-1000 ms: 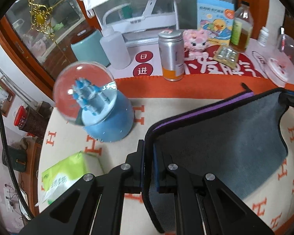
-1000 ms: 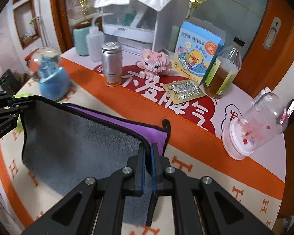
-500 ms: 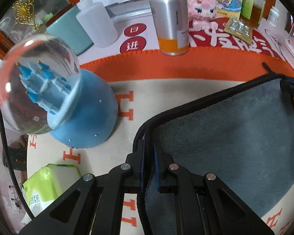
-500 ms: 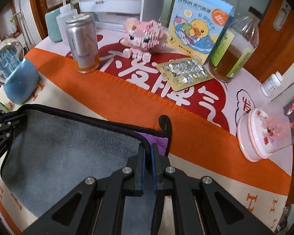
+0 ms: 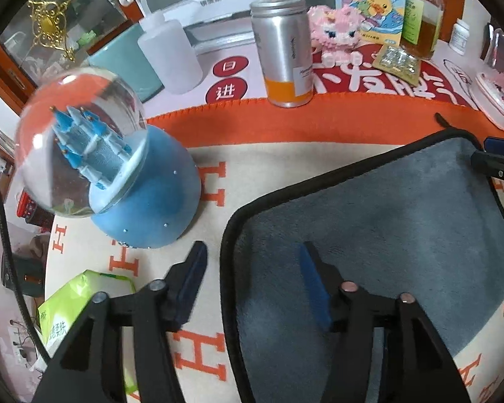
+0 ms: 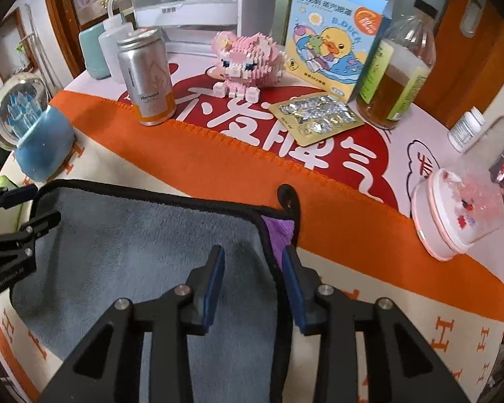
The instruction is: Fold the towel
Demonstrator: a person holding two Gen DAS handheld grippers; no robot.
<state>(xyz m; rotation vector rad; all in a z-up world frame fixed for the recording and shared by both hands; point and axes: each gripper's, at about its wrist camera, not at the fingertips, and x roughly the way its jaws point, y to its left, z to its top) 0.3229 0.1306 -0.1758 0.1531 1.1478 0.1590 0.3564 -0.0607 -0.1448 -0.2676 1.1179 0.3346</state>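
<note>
Soft, limp towel (image 5: 386, 235) lies folded on the bench; both grippers' fingers (image 5: 191, 268) (image 6: 211, 278) are spread, released; hemmed corners are best gripped.

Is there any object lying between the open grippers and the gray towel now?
Nothing visible. The left gripper and the right gripper are open, each straddling an edge of the towel, with no object between.
</note>
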